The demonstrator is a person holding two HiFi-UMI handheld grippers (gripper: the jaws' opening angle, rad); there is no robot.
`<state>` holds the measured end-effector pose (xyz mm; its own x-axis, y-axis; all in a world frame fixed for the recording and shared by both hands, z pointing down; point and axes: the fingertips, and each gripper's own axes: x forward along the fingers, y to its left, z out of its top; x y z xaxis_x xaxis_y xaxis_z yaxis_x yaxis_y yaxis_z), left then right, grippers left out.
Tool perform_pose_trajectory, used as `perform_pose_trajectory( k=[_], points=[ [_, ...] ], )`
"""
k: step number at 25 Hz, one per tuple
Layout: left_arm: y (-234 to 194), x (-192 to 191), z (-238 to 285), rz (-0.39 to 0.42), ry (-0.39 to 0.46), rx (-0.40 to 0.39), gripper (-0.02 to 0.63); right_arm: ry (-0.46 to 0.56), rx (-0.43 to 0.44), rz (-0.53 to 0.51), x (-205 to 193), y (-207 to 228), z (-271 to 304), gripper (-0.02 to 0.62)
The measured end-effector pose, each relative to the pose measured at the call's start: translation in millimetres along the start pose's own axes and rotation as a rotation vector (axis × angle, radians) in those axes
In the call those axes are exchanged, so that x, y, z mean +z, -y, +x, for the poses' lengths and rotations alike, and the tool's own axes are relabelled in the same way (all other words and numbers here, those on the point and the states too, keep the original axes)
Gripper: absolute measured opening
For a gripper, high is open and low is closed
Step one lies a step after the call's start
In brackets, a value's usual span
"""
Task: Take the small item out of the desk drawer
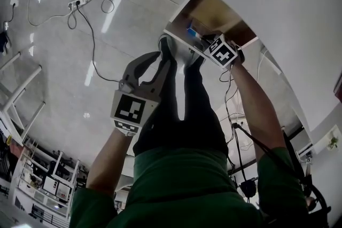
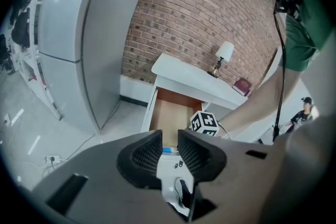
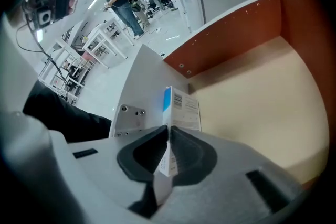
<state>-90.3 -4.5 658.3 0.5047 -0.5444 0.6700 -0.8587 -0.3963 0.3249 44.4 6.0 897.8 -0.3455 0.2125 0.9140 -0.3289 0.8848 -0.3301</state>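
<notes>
Writing: the small box (image 3: 181, 107) is white with a blue stripe down one edge. One face carries a barcode and lines of fine print, which we cannot read. The marker cube (image 2: 204, 123) on the right tool shows black-and-white squares only, no text.

Right tool (image 3: 169, 131): both jaws are pressed flat against the small box, which stands upright on edge between them. The box sits at the front edge of the drawer (image 3: 252, 92), just beside the white front panel with its screws. We cannot tell whether it touches the drawer floor. The drawer is pulled open under the white top of the bench (image 2: 194, 78).

Left tool (image 2: 169, 136): the jaws stand a little apart with nothing between them. They point toward the open drawer from short of its front edge.

Pose: the right forearm (image 1: 256, 104) is bare and stretched forward to the drawer. The left forearm (image 1: 109, 155) is bent, holding its tool lower and nearer the body, above the floor.
</notes>
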Motion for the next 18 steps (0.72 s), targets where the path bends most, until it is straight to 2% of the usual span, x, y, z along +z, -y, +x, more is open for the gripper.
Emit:
perform_pose_trajectory(
  k=[5, 18],
  points=[
    [0.4, 6.4, 1.0, -0.006, 0.006, 0.005, 0.086, 0.004, -0.052, -0.001, 0.5, -0.1, -4.7, 0.026],
    [14.8, 21.8, 0.8, 0.022, 0.038, 0.002, 0.086, 0.096, -0.140, 0.046, 13.9, 6.6, -40.5, 0.024]
  ],
)
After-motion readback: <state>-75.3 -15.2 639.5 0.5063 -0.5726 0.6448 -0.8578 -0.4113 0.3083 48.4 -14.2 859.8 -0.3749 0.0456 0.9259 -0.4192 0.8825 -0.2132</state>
